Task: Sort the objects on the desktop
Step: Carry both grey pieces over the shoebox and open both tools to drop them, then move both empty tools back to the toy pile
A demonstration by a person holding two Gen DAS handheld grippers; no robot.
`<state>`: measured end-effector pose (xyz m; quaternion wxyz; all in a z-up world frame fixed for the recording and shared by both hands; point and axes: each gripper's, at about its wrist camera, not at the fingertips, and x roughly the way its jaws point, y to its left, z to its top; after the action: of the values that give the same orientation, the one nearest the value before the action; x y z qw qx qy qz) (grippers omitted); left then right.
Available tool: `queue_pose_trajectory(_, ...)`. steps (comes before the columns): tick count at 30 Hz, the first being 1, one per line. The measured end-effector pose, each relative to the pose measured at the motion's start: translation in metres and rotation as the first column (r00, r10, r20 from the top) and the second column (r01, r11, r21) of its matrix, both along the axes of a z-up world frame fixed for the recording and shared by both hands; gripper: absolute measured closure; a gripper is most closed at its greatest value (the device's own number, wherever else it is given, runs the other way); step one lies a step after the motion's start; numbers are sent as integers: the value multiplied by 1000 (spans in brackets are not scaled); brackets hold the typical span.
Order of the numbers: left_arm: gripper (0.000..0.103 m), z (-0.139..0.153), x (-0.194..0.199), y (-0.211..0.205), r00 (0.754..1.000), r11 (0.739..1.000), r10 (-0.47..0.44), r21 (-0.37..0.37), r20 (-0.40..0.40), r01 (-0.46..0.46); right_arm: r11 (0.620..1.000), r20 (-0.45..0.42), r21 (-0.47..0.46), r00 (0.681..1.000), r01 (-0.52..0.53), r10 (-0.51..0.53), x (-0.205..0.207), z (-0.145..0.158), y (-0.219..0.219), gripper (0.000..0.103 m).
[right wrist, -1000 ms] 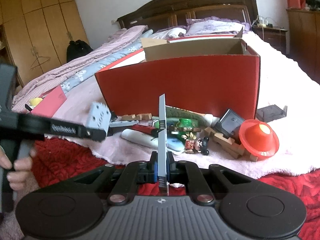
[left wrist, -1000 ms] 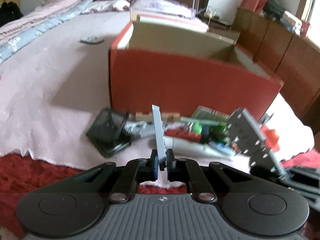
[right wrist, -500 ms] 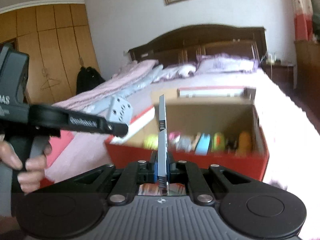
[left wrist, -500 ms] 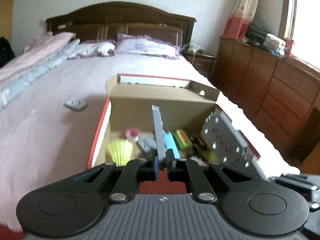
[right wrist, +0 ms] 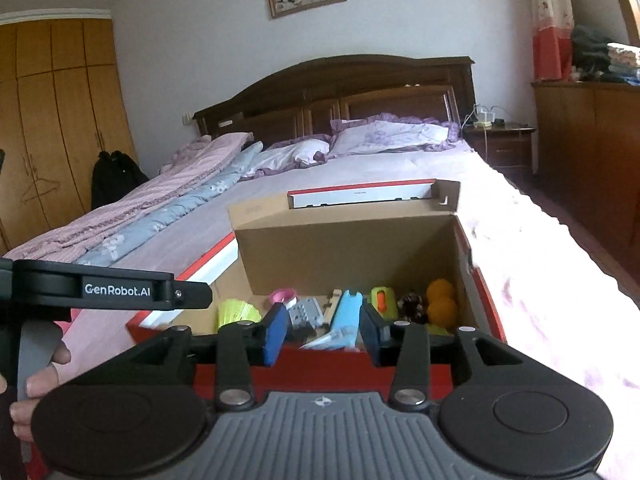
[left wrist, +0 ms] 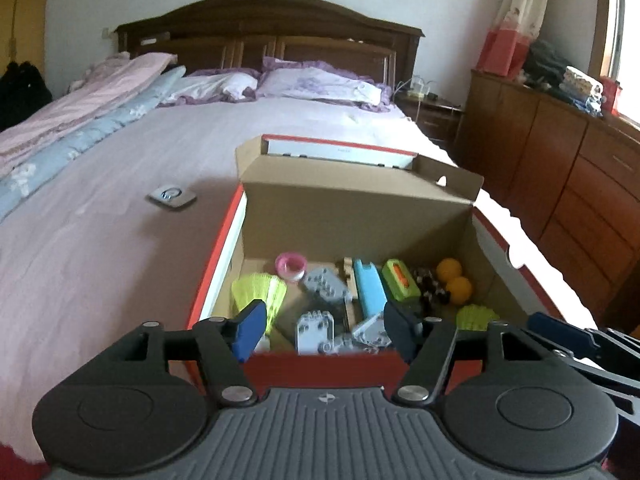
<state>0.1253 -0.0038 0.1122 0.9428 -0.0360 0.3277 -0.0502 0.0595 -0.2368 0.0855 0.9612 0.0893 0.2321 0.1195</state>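
Both claws [left wrist: 324,332] [right wrist: 322,332] just opened, empty, above red box [left wrist: 320,368] on pink-sheeted bed [left wrist: 100,240]; dark wooden headboard [left wrist: 268,32] behind.

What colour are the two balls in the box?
Orange balls, at the box right end; clearest in the left wrist view.

Open box [left wrist: 362,216] top (raised flap [left wrist: 352,168] behind)

Both grippers are showing black linkage arms, silver pivot screws, blue pads [left wrist: 249,330], ribbed grey bases; left gripper [right wrist: 120,291] is bearing white "GenRobot.AI" lettering.
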Motion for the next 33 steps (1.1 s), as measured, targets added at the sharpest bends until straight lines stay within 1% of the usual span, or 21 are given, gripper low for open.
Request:
queue_pose_trajectory(2, 29, -6, -17, 1, 1000, 1000, 2, -5, -8, -2, 1000, -3, 5, 1000, 1, -1, -17, -5, -2, 54)
queue_pose_trajectory(4, 23, -13, -30, 0, 1000, 1000, 1, 7, -28, -1, 1000, -19, 6, 1000, 0, 0, -34, -13, -4, 49)
queue_pose_trajectory(8, 21, -36, -57, -5, 995, 999, -6, 49, -103, 11, 1000, -85, -3, 996, -7, 7, -64, -33, -7, 47)
queue_pose_trajectory(10, 20, -49, -70, -7, 990, 997, -7, 69, -143, 17, 1000, -133, -11, 991, -6, 5, -75, -47, -8, 43)
queue_pose_trajectory(14, 20, -76, -88, -7, 971, 995, 7, 99, -240, 17, 1000, -228, -26, 974, -4, -2, -90, -78, -10, 43)
queue_pose_trajectory(17, 20, -85, -92, -5, 959, 994, 21, 106, -284, 10, 1000, -277, -28, 961, -8, 0, -95, -94, -11, 43)
queue_pose_trajectory(21, 18, -89, -91, -3, 952, 994, 36, 108, -303, -4, 1000, -308, -25, 951, -3, -4, -96, -102, -11, 42)
queue_pose_trajectory(25, 17, -86, -89, -6, 952, 993, 39, 117, -303, -4, 1000, -320, -11, 947, 8, -11, -90, -103, -14, 40)
queue_pose_trajectory(33, 16, -90, -86, -12, 949, 993, 39, 122, -314, -1, 1000, -338, -7, 941, 8, -10, -85, -102, -15, 39)
